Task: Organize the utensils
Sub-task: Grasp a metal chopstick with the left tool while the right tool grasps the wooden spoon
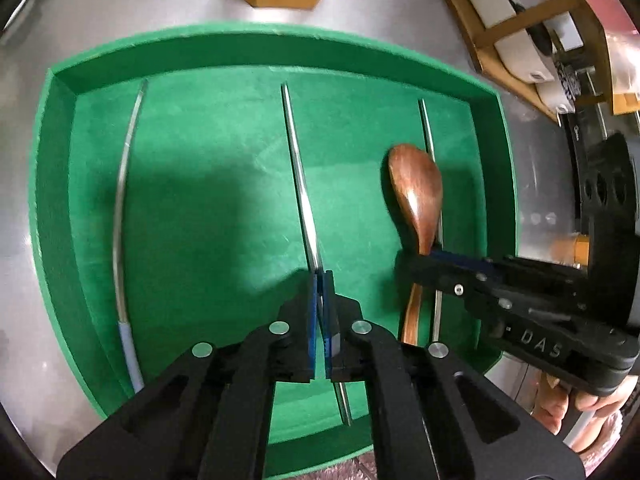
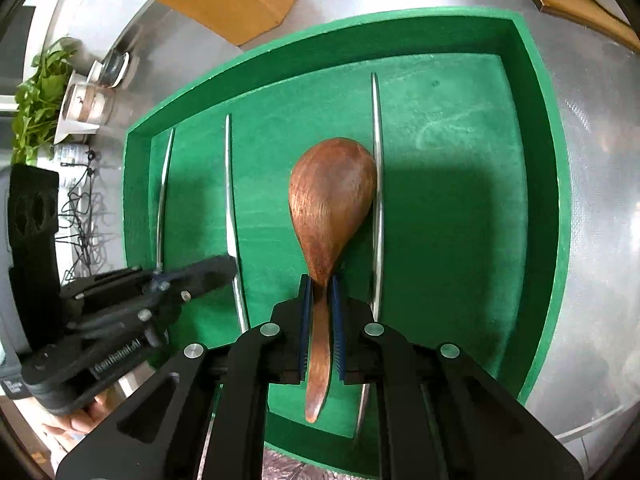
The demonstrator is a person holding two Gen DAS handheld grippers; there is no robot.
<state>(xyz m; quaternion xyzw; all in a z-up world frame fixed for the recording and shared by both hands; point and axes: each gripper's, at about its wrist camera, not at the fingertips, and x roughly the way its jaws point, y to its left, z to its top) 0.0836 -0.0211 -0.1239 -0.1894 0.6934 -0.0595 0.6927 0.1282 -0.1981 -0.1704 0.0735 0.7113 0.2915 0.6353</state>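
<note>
Wooden spoon (image 2: 332, 204): light, stiff; right claw (image 2: 321, 280) grips its neck; left claw (image 1: 321, 280) pinches a thin metal divider (image 1: 298, 168).

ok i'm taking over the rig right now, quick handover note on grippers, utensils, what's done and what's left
Left gripper: shut on the middle metal utensil, thin and seen edge-on, inside the green tray.
Right gripper: shut on the neck of the wooden spoon, bowl down on the tray floor against another metal utensil.
A third metal utensil lies along the tray's left side.
Done: all four pieces are in the tray, roughly parallel.
Left: likely release both, and perhaps separate the spoon from its neighbour.
</note>
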